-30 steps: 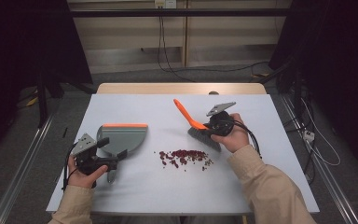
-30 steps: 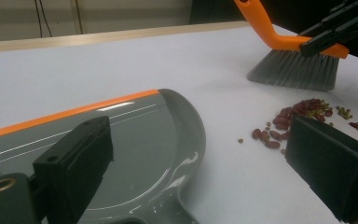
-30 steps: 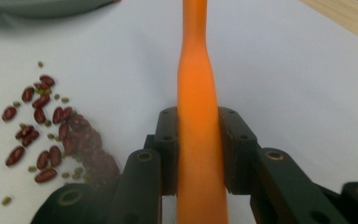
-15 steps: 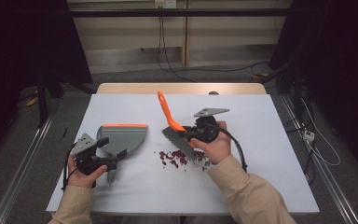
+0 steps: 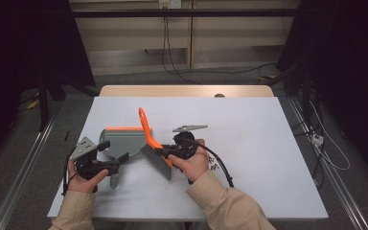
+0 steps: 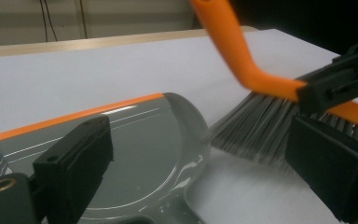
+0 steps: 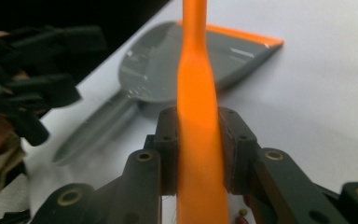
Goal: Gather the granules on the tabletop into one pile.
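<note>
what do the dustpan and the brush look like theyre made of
Dustpan: likely hard moulded plastic, grey and glossy, judging by the bright streaks of reflection on its tray; the orange lip could be softer rubber, hard to tell. Brush: smooth orange handle, probably plastic with a slight sheen, and fine grey bristles, seemingly synthetic fibre.

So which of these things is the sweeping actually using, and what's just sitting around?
In use:
- brush, clamped in the right hand-held gripper
- dustpan
- left hand-held gripper, at the dustpan handle
- crumbs

Lying about:
- cables on the floor behind the table
</note>
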Demonstrator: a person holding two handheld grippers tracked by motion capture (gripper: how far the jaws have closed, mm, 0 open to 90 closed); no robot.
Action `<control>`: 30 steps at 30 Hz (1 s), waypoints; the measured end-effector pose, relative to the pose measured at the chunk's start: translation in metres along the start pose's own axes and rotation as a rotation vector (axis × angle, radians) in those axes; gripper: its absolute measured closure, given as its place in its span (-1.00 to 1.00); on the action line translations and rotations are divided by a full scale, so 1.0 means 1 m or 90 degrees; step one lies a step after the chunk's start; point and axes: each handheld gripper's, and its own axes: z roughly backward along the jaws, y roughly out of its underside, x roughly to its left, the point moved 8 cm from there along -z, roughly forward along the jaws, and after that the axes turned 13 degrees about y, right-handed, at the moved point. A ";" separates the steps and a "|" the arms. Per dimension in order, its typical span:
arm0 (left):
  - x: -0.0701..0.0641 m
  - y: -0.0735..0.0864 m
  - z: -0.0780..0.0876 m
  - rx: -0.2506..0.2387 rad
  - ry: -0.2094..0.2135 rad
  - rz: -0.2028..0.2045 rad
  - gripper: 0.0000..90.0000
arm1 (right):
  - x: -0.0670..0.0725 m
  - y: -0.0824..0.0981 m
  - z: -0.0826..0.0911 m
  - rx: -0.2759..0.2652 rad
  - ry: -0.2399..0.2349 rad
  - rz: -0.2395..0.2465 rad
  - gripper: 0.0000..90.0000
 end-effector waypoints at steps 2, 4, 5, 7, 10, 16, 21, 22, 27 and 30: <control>0.000 0.000 0.000 -0.001 0.000 0.000 -0.83 | -0.006 0.005 -0.005 0.012 0.026 0.002 0.60; -0.001 -0.001 0.000 -0.005 0.000 0.002 -0.83 | -0.015 0.006 -0.004 0.026 0.038 -0.023 0.59; -0.001 -0.001 0.000 -0.006 0.000 0.002 -0.83 | -0.019 0.007 -0.003 0.030 0.043 -0.033 0.59; 0.000 0.000 0.000 -0.002 -0.001 0.001 -0.83 | -0.026 0.008 -0.001 0.035 0.060 -0.031 0.59; 0.000 -0.001 0.000 -0.002 0.000 0.000 -0.83 | -0.032 0.010 0.003 0.040 0.070 -0.038 0.58; -0.001 -0.001 0.000 -0.002 -0.001 0.000 -0.83 | -0.047 0.011 0.013 0.043 0.087 -0.047 0.58; -0.002 -0.001 -0.001 -0.001 0.001 -0.003 -0.83 | -0.058 0.014 0.022 0.046 0.099 -0.054 0.58; -0.002 -0.001 -0.001 0.000 0.000 -0.003 -0.83 | -0.060 0.015 0.023 0.046 0.101 -0.055 0.58; -0.003 -0.001 -0.002 0.002 0.002 -0.004 -0.83 | -0.069 0.018 0.031 0.050 0.108 -0.063 0.58; -0.003 -0.001 -0.002 0.002 0.002 -0.003 -0.83 | -0.075 0.019 0.036 0.051 0.113 -0.066 0.58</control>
